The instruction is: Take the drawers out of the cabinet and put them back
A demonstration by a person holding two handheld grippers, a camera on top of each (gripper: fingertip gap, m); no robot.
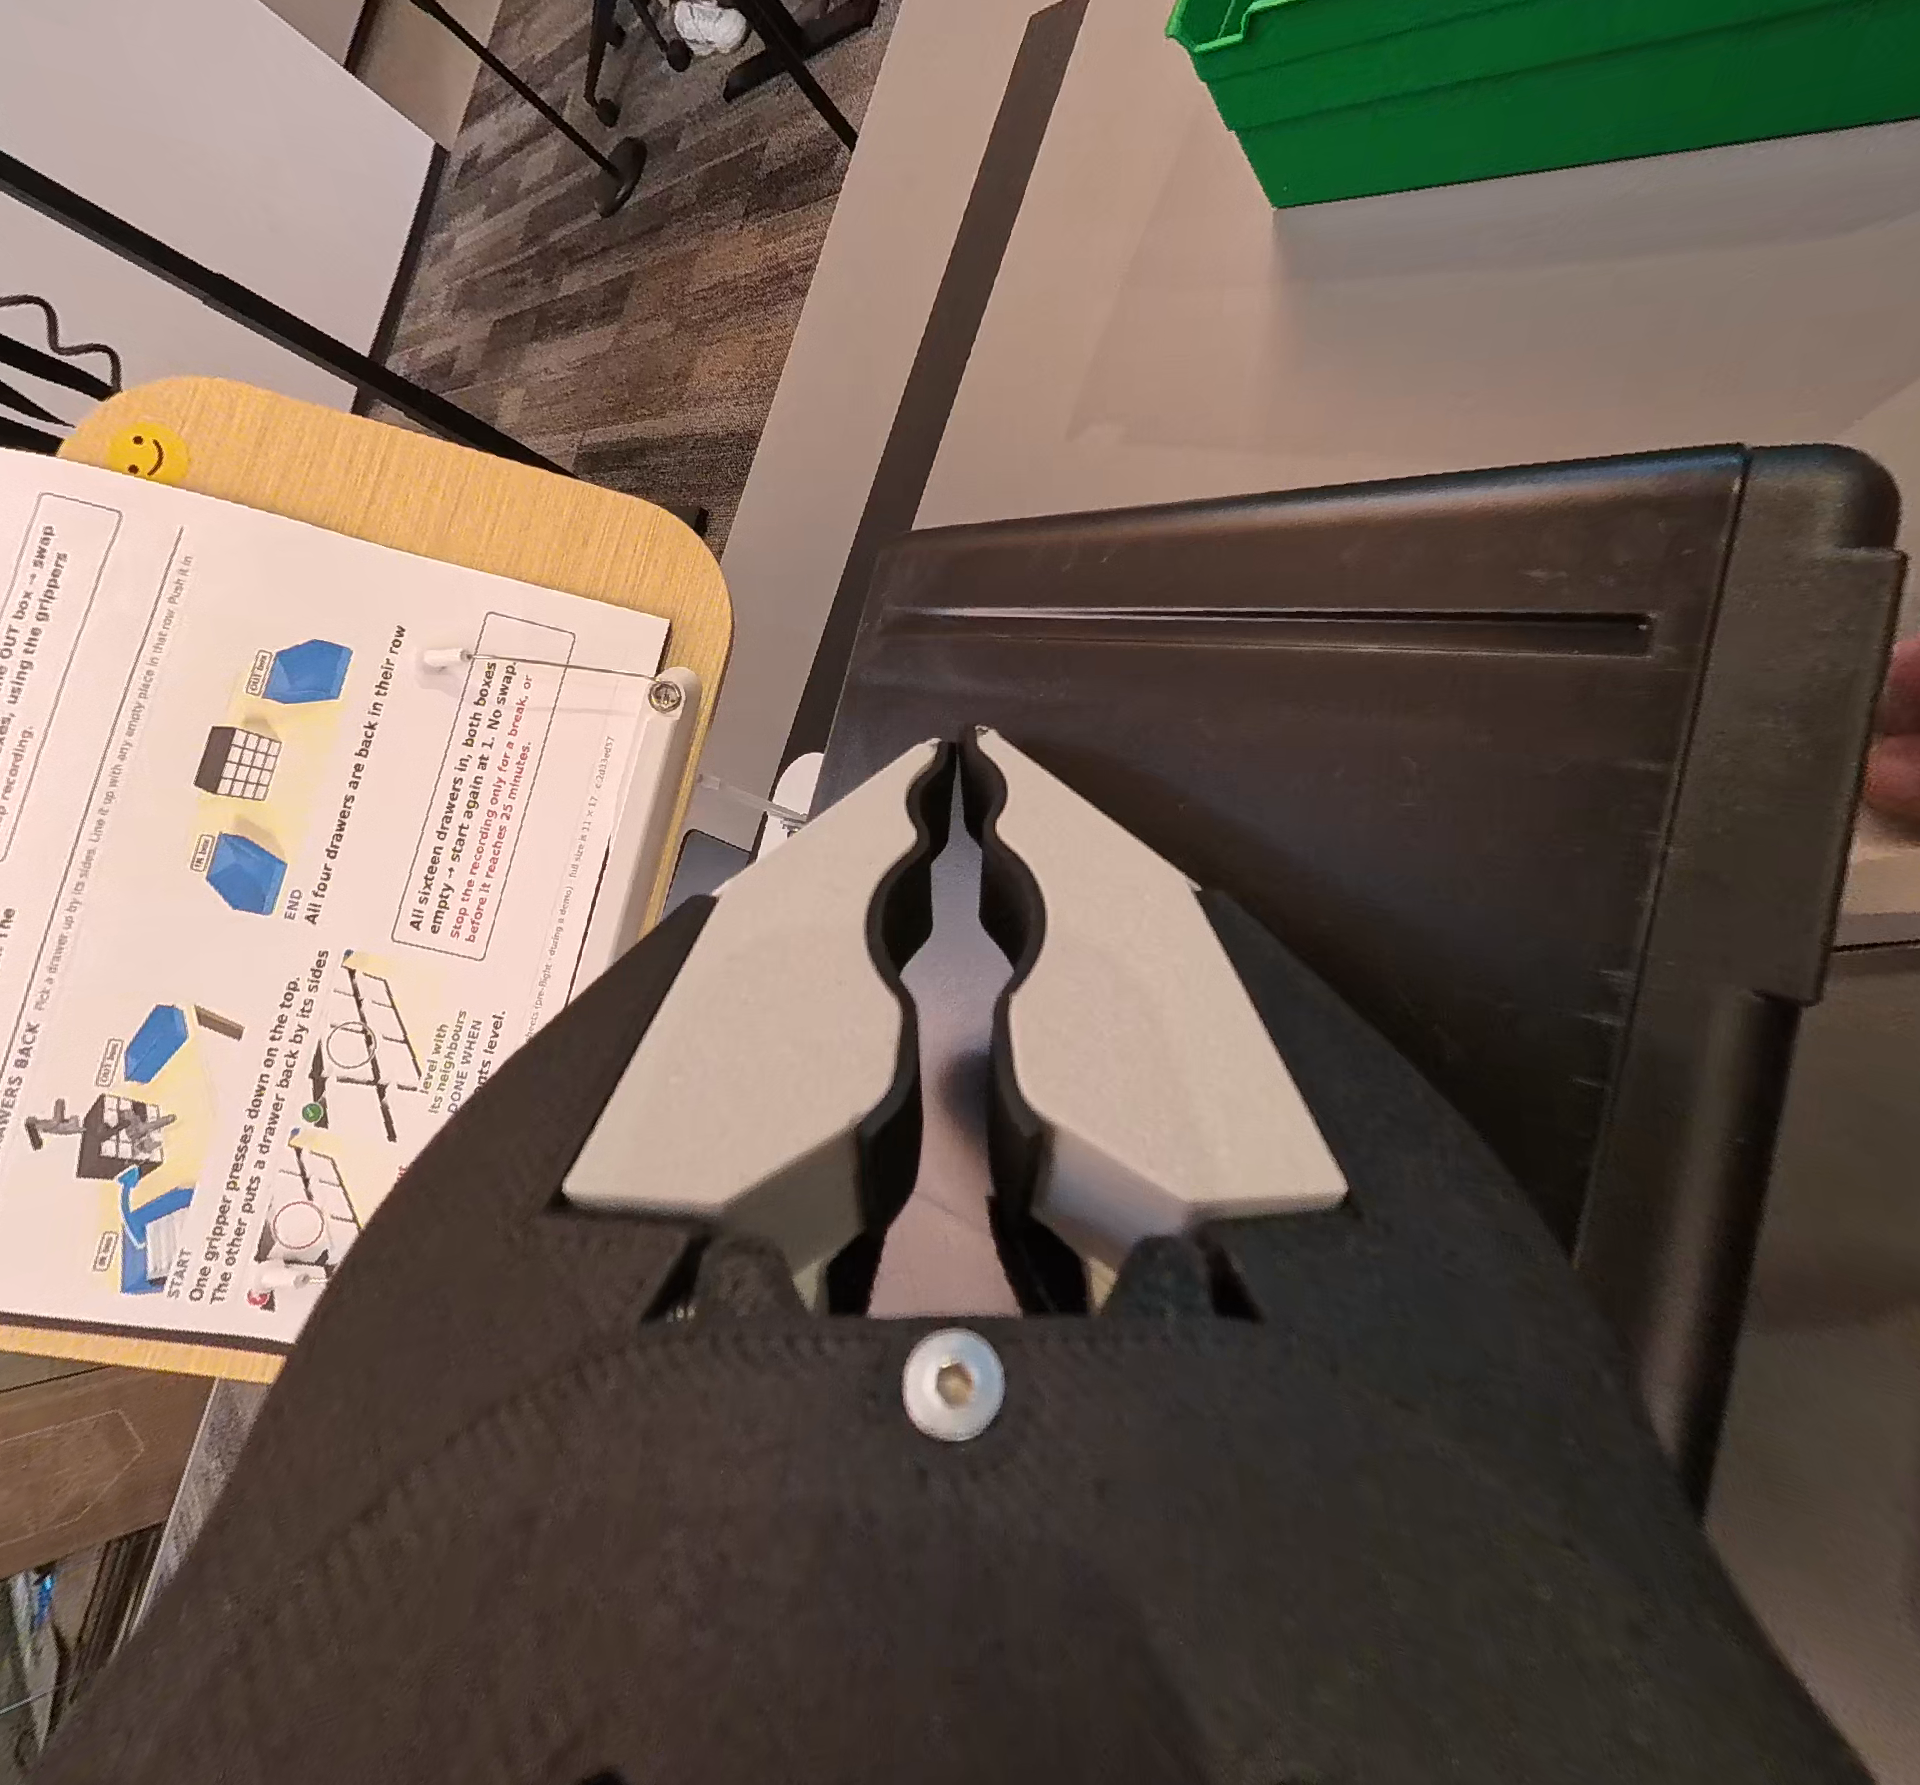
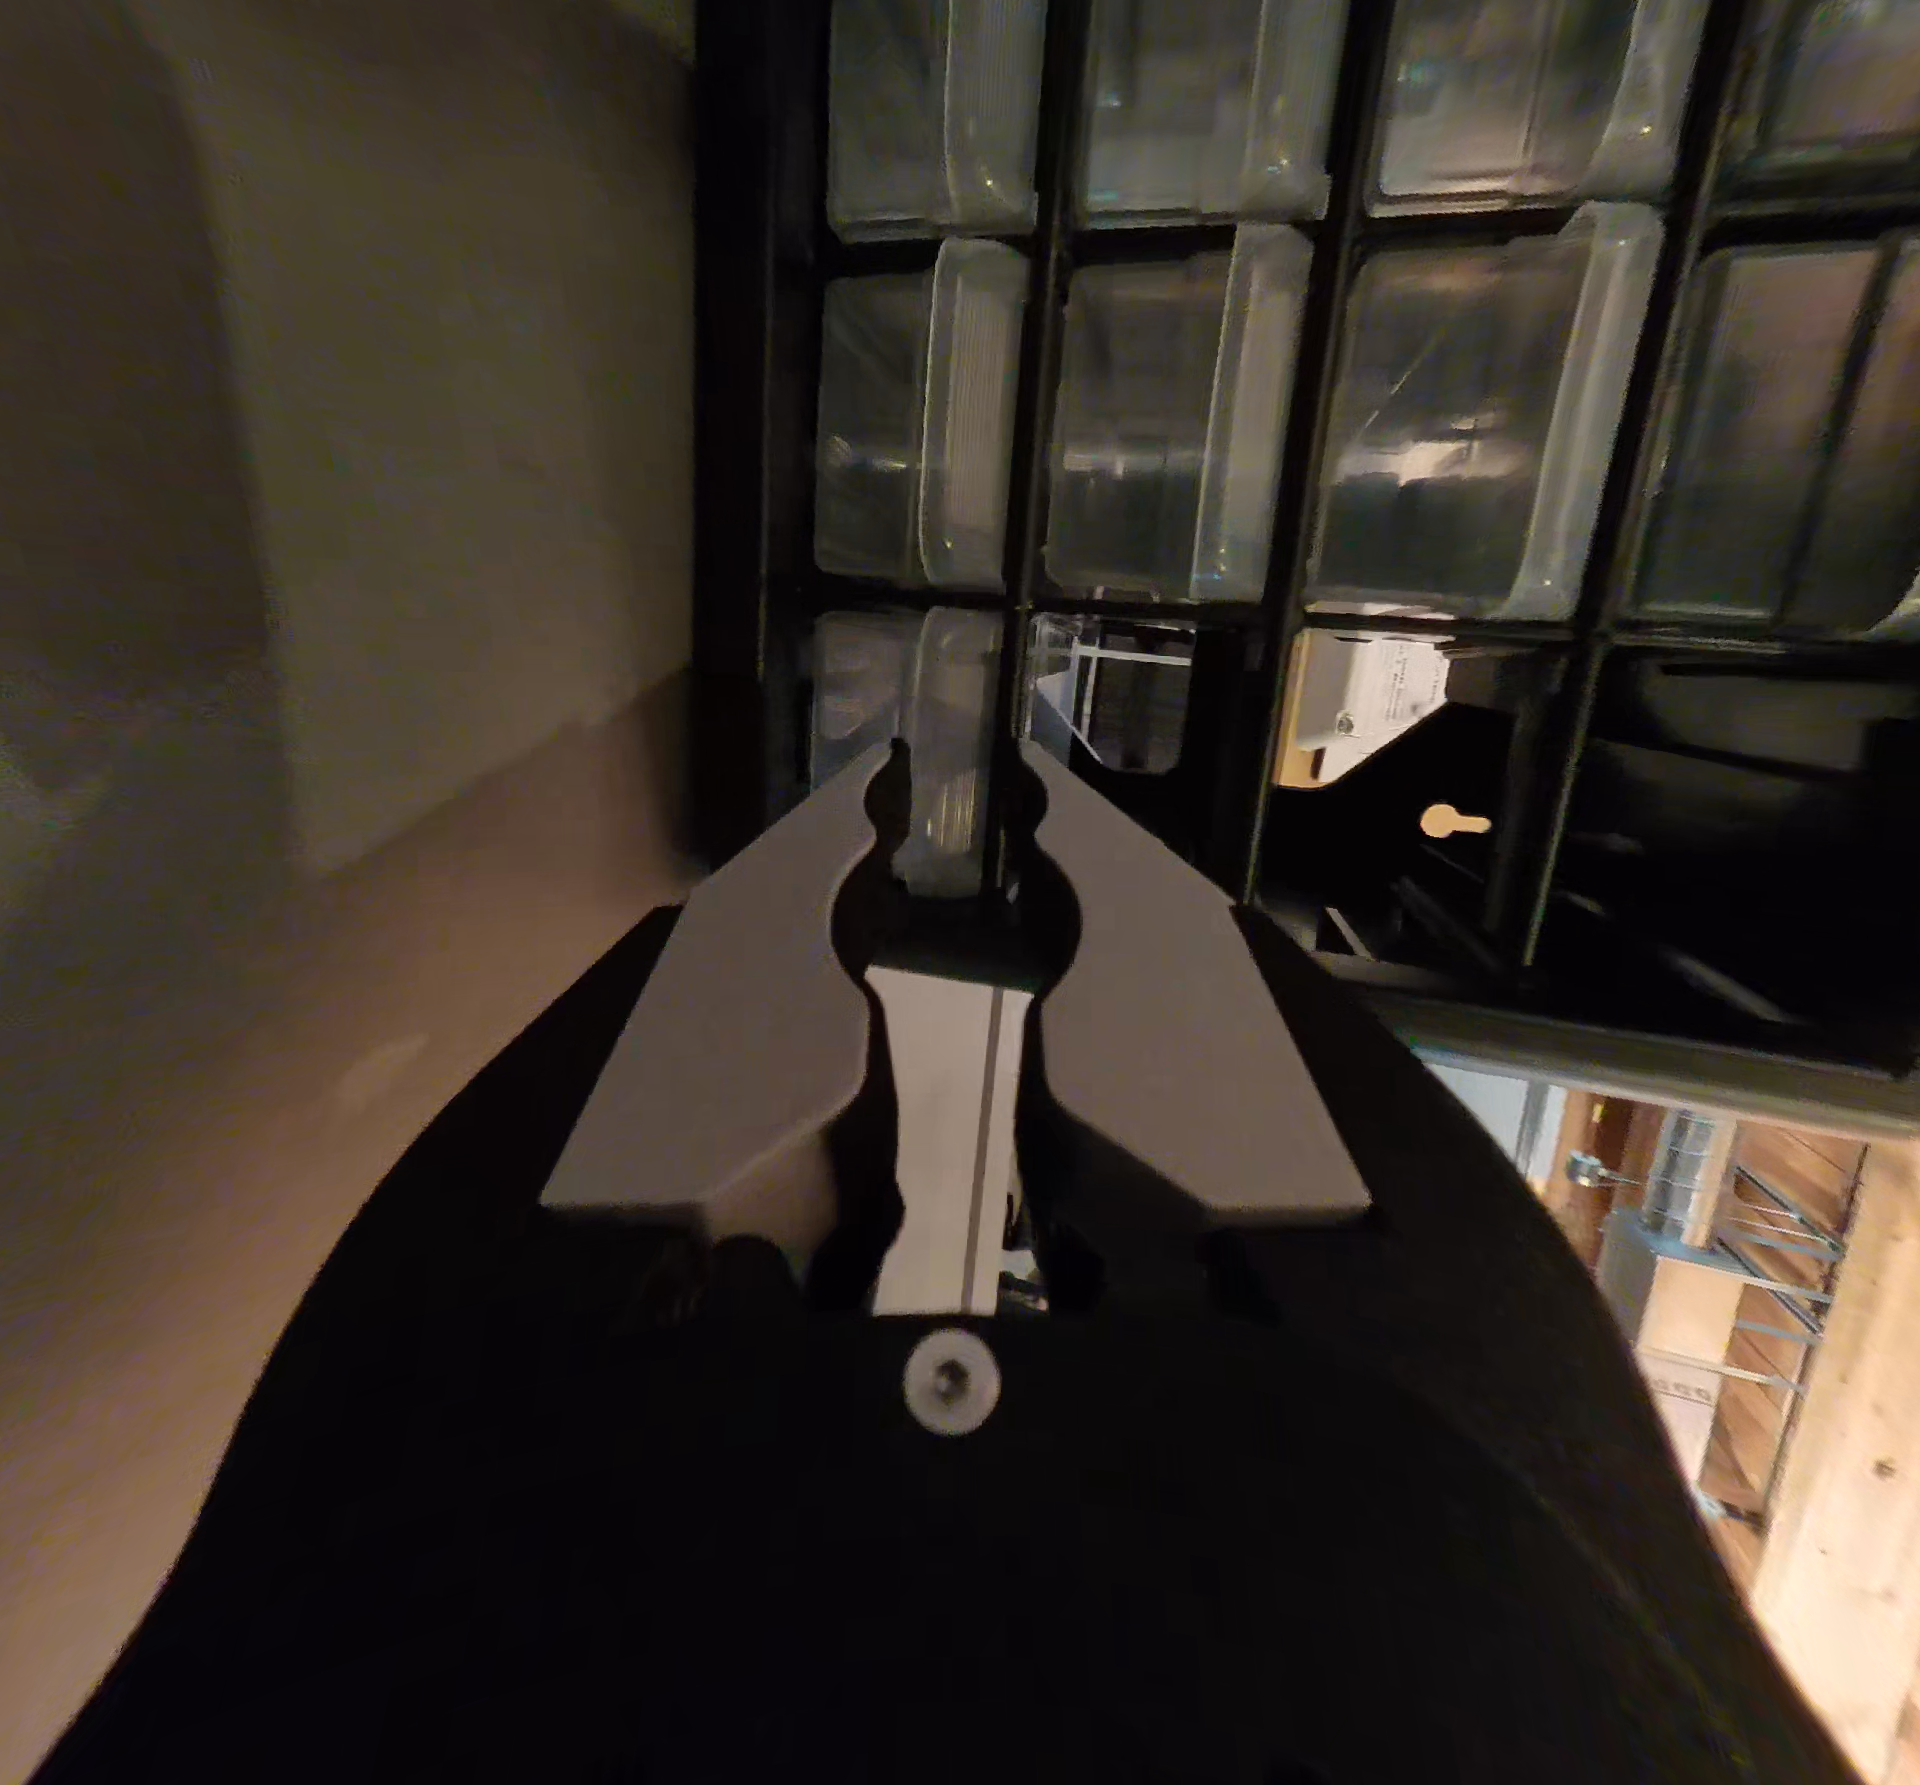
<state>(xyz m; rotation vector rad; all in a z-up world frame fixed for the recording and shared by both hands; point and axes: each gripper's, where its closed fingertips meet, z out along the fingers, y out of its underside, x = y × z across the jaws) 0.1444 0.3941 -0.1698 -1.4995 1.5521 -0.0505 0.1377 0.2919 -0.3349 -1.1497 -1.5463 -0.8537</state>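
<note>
The black cabinet (image 1: 1351, 800) lies under my left gripper (image 1: 958, 746), which is shut and empty, with its tips against the cabinet's flat outer panel. In the right wrist view the cabinet front (image 2: 1049, 447) shows a grid of clear drawers (image 2: 1174, 405). My right gripper (image 2: 961, 769) is closed around the front handle of a clear drawer (image 2: 940, 696) at the end of a row, beside the cabinet's outer wall. The other three slots (image 2: 1423, 800) in that row are empty and show the back wall.
A green bin (image 1: 1558, 73) stands on the pale table (image 1: 1195, 301) beyond the cabinet. A printed instruction sheet (image 1: 312, 852) on a wooden board lies to the left. Part of a hand (image 1: 1899, 748) shows at the right edge. Chair legs and carpet lie farther off.
</note>
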